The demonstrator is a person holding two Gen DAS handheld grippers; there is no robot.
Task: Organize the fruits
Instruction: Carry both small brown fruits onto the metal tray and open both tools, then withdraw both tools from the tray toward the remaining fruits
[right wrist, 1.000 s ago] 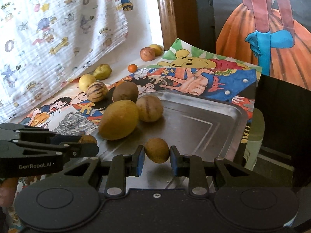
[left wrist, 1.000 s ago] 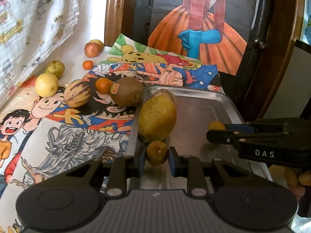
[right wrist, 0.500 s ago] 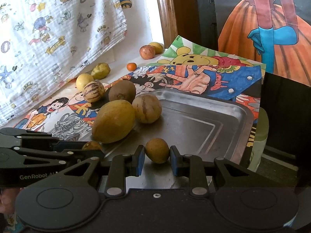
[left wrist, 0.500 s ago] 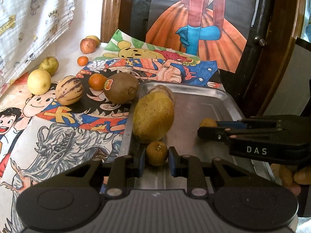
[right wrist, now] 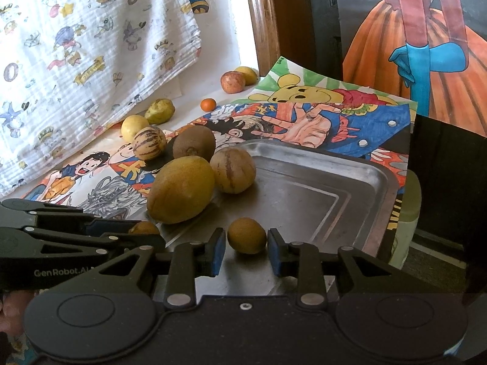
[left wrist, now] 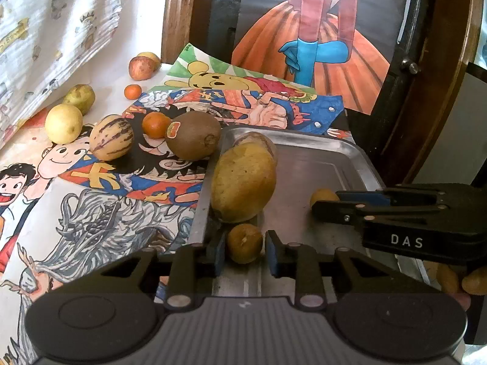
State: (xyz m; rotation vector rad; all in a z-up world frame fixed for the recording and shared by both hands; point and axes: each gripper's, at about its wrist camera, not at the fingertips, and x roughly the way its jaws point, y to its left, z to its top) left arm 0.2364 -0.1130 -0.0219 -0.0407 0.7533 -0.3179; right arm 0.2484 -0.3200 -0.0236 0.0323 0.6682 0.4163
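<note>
A steel tray (left wrist: 319,164) holds a big yellow fruit (left wrist: 243,179) and a striped melon (right wrist: 232,170). My left gripper (left wrist: 245,246) brackets a small brownish-yellow fruit (left wrist: 245,243) at the tray's near left edge. A slim gap shows on each side, so it is open. My right gripper (right wrist: 246,248) brackets another small yellow-brown fruit (right wrist: 246,234) resting on the tray floor (right wrist: 304,188), its pads just clear of it. Each gripper also shows side-on in the other view: the right gripper (left wrist: 327,202) and the left gripper (right wrist: 149,234).
On the cartoon mat left of the tray lie a brown kiwi (left wrist: 193,135), a striped melon (left wrist: 111,141), an orange (left wrist: 155,124), a yellow fruit (left wrist: 64,123) and several more fruits further back (left wrist: 140,67). A patterned cloth (right wrist: 76,45) hangs at the left. Dark furniture stands to the right.
Both grippers have come lower and closer over the tray. Their pads have spread slightly off the small fruits, which now rest on the tray.
</note>
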